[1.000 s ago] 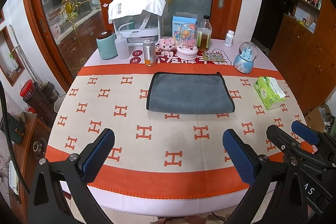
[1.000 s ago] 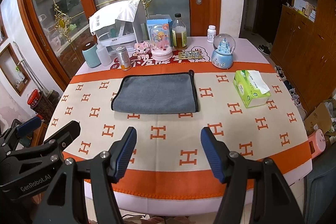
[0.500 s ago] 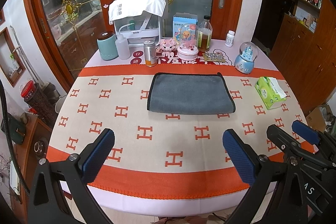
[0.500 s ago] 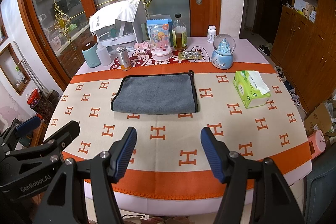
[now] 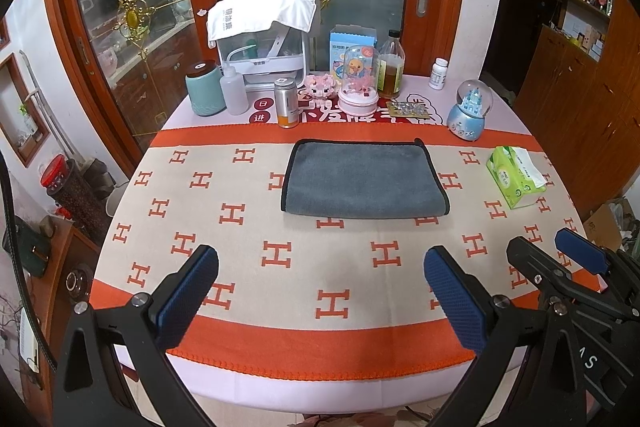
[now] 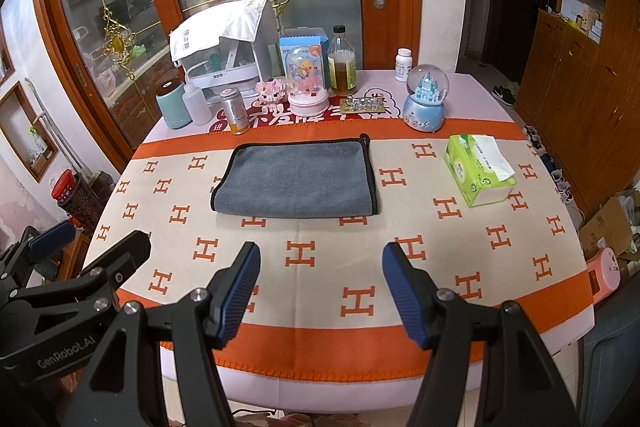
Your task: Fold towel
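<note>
The folded towel (image 5: 362, 181) lies flat at the middle of the table (image 5: 280, 307). To its right sits a tissue pack (image 5: 514, 175), well apart. Behind the towel a can (image 5: 286, 103), a snow globe (image 5: 470, 115) and a bottle (image 5: 391, 65) stand along the table's far edge. Both hand-held grippers hover over the near edge, left hand-held gripper (image 5: 320, 295) beside right hand-held gripper (image 6: 320, 293).

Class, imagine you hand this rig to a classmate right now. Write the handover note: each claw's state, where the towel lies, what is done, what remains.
Left claw: open, empty, held over the near edge of the table.
Right claw: open, empty, also at the near edge, beside the left one.
Grey towel: flat on the patterned tablecloth, beyond both claws, touched by neither. It looks already folded once, with the doubled edge nearest the claws.
Green tissue pack lies to its right, apart from it.
Left to do: reach forward, grip an edge, make any further fold.
</note>
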The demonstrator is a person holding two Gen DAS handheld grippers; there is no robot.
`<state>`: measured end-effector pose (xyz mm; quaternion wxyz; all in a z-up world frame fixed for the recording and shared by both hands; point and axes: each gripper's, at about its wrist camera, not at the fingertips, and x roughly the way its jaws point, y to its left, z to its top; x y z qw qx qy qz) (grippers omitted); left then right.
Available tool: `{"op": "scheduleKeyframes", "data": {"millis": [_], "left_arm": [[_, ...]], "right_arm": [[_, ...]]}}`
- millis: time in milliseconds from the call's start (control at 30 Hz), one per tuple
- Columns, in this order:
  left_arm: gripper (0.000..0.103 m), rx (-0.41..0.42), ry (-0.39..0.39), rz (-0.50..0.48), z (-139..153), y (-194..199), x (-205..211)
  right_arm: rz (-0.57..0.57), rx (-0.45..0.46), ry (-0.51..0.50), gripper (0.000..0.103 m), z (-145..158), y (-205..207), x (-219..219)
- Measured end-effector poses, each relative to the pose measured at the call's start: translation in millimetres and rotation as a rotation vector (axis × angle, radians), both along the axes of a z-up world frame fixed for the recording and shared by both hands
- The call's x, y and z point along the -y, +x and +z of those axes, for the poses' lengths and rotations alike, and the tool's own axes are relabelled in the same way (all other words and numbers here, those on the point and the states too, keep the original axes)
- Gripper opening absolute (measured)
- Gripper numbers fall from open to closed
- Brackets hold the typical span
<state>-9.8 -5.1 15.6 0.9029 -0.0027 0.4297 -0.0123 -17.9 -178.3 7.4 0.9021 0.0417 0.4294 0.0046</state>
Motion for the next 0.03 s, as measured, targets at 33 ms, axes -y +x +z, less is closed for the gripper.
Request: {"op": "scheduleKeyframes", "data": {"millis": [33], "left_arm": [[0.102, -0.001, 0.0, -0.001, 0.1, 0.2, 0.1]], "right_arm": [[-0.001, -0.001, 0.0, 0.064, -1.0, -0.3, 0.2]]}}
